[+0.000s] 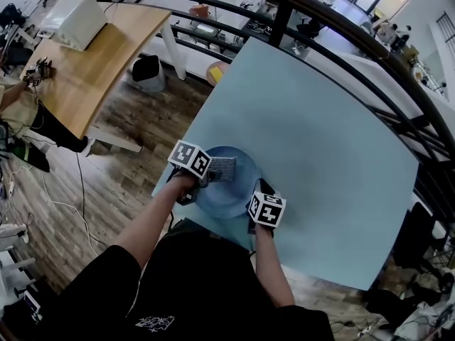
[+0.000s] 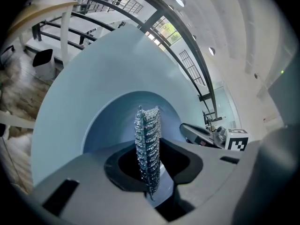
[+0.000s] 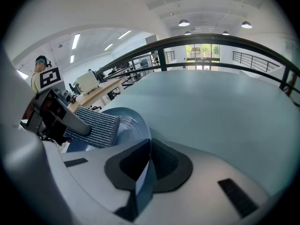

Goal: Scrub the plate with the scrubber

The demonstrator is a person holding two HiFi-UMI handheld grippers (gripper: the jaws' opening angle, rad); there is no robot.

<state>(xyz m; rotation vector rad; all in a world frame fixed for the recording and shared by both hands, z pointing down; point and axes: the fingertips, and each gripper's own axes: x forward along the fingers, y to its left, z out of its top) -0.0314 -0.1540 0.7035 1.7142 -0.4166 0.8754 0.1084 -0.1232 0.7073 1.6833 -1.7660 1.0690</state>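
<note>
A blue plate (image 1: 238, 190) lies near the front edge of the pale blue table (image 1: 320, 141). My left gripper (image 1: 206, 175) is shut on a grey woven scrubber (image 1: 222, 168), which stands over the plate's left part. In the left gripper view the scrubber (image 2: 148, 144) rises edge-on between the jaws, with the plate (image 2: 112, 116) behind it. My right gripper (image 1: 260, 190) is shut on the plate's near right rim. The right gripper view has that rim (image 3: 146, 170) pinched in the jaws, and the scrubber (image 3: 96, 127) lies on the plate (image 3: 133, 123) at left.
A wooden desk (image 1: 92, 55) with a white box stands at the left over a wood floor. Black railings (image 1: 341, 41) curve behind the table. The person's black sleeves fill the bottom of the head view.
</note>
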